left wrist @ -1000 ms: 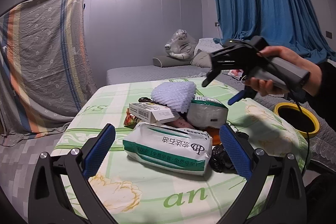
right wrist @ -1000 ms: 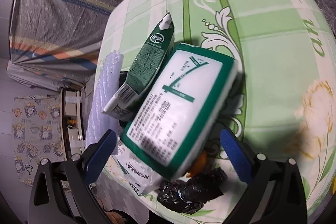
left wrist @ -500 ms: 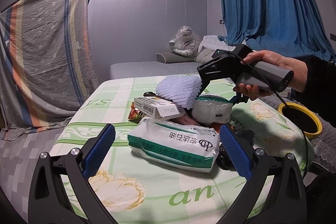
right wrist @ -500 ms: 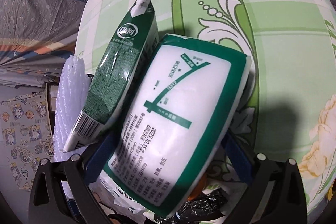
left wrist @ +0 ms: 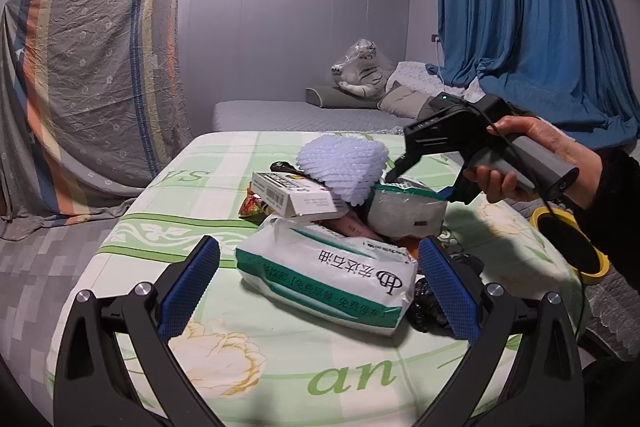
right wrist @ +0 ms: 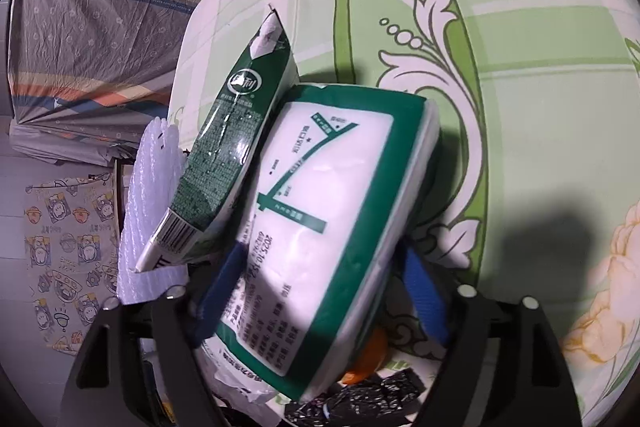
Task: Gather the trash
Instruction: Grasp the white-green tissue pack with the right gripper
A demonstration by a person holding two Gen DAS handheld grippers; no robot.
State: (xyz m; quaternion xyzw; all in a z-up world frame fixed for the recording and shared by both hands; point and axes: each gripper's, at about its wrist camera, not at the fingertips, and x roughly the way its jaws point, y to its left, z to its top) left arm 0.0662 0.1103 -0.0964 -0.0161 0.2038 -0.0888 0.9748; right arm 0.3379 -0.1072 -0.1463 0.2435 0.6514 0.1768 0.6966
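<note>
Closing right gripper (right wrist: 320,291) jaws around tissue pack (right wrist: 320,227), not yet pinching: soft, light, squashy; grab mid-width. Left gripper (left wrist: 318,291) jaws open, empty.

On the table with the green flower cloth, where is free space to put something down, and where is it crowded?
Free: the near strip of cloth between the tissue pack and table edge, and the far-left part beyond the white box. Crowded: the centre pile under the foam net.

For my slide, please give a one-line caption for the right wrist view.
Right tongs closing around a green-and-white tissue pack beside a dark green milk pouch.
</note>
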